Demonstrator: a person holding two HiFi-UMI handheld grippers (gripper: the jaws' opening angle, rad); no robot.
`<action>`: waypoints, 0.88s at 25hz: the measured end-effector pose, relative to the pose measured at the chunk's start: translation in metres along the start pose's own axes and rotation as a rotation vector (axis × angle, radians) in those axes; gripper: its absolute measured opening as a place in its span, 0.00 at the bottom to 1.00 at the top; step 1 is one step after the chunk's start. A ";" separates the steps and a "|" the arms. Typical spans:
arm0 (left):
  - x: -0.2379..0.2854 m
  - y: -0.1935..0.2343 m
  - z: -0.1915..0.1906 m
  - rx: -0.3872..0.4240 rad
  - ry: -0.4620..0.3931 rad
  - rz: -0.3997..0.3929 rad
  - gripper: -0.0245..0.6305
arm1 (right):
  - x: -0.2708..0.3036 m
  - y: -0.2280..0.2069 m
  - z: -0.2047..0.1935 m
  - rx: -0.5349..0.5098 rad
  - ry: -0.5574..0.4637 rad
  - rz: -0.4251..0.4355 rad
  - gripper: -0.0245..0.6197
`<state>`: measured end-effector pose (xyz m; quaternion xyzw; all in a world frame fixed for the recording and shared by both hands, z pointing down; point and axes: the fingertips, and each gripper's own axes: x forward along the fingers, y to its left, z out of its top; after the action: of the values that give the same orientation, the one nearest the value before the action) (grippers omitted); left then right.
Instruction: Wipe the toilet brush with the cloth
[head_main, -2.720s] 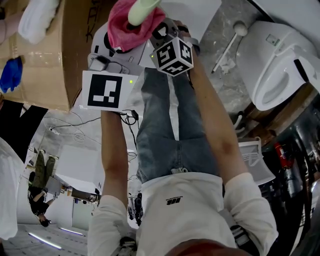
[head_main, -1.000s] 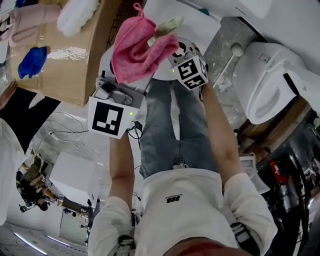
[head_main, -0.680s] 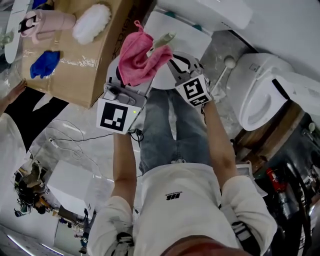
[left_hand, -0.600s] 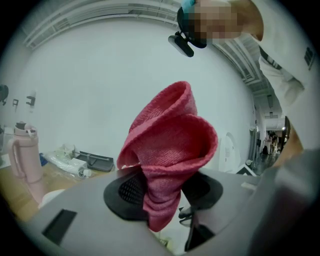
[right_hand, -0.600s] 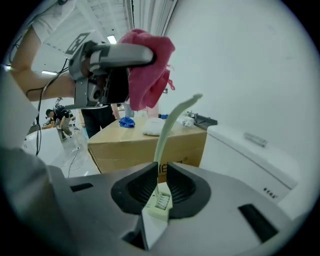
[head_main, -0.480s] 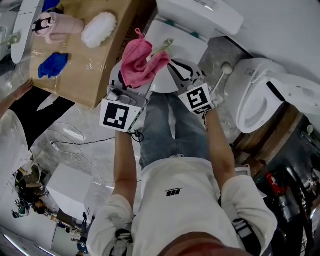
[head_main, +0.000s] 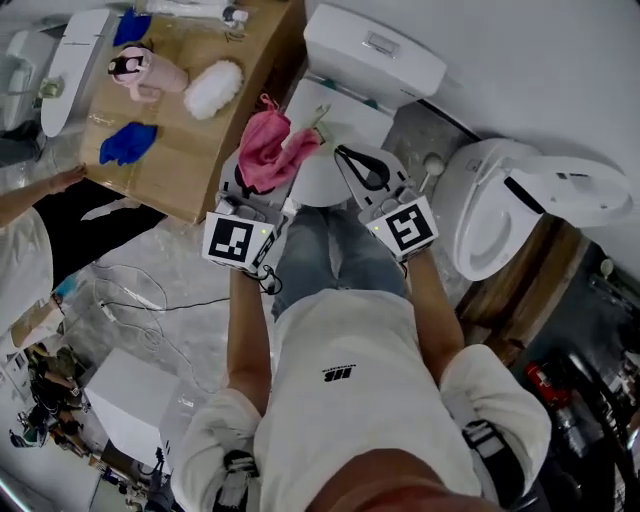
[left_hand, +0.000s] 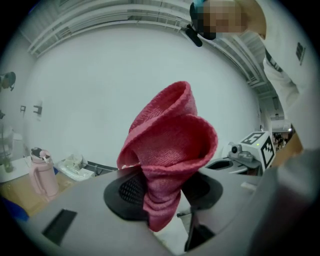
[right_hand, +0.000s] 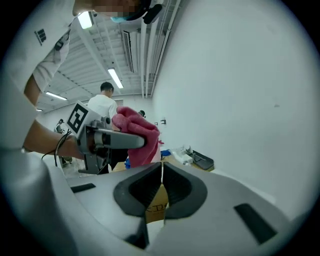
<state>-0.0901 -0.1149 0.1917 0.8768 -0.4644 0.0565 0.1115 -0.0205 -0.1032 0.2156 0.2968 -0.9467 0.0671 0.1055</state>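
In the left gripper view the left claw (left_hand: 160, 196) is clamped on the pink cloth (left_hand: 167, 150), which stands up out of the jaws as a loose folded cone. That view shows no brush at all, only a pink bottle (left_hand: 42, 175) far to the left and the right gripper's marker cube (left_hand: 260, 147) to the right. The head view adds what is hidden there: a pale end of the toilet brush (head_main: 314, 122) pokes out of the cloth's far side, in front of the white toilet (head_main: 375, 50) and just beyond the tip of the right claw (head_main: 345, 155). The right gripper view shows that claw's jaws pressed together with only a pale hairline slit between them and nothing clearly gripped. It also shows the cloth bunched on the left gripper up to the left. Only the head view shows the cardboard box (head_main: 190, 175) carrying the bottle, a white fluffy brush head (head_main: 213, 88) and a blue rag (head_main: 128, 143). It also shows a second toilet (head_main: 480, 215) with its seat raised and a long-handled round brush (head_main: 431, 163) lying on the floor between the two toilets. As for writing, the box seen below the right jaws bears dark letters, roughly "CTD", only partly in sight. The small black logo on the person's shirt is too small to read.
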 end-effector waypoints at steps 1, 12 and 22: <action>-0.004 -0.001 0.005 0.006 -0.005 0.000 0.34 | -0.004 0.002 0.009 0.002 -0.006 0.003 0.04; -0.050 -0.027 0.045 0.019 -0.033 0.042 0.32 | -0.040 0.037 0.077 -0.042 -0.068 0.038 0.03; -0.070 -0.058 0.078 0.027 -0.055 0.071 0.32 | -0.080 0.039 0.112 -0.095 -0.074 0.067 0.03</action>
<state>-0.0820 -0.0470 0.0941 0.8624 -0.4972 0.0425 0.0850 0.0035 -0.0487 0.0854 0.2621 -0.9614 0.0144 0.0821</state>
